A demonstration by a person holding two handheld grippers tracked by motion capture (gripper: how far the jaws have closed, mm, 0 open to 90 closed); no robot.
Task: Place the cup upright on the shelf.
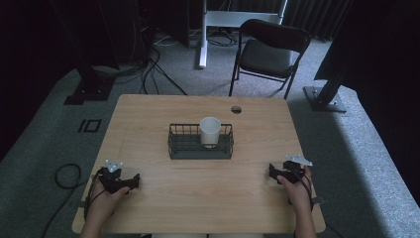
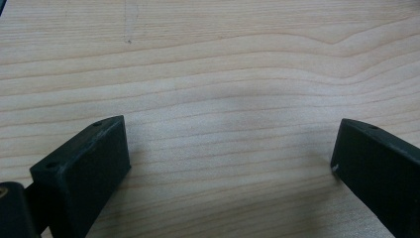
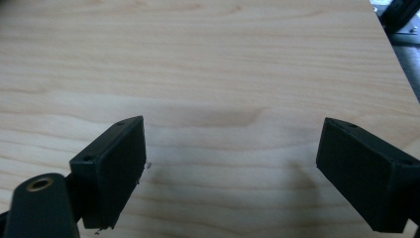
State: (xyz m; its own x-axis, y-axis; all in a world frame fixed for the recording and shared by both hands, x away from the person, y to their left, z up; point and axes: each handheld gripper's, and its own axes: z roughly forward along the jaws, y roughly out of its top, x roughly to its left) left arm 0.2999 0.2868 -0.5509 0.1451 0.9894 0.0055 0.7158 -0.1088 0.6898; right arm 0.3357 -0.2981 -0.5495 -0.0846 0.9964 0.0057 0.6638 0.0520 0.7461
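Two hand-held grippers, left (image 1: pixel 132 181) and right (image 1: pixel 272 172), sat released on the worktop (image 1: pixel 208 198) at 7 and 5 o'clock. White cup (image 1: pixel 210 130) stood upright in the wire basket (image 1: pixel 178 147), centre. Probably best to approach from above and grip the rim squarely.

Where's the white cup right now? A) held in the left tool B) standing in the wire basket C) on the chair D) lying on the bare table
B: the white cup stands upright inside the black wire basket at mid-table, apart from both tools.
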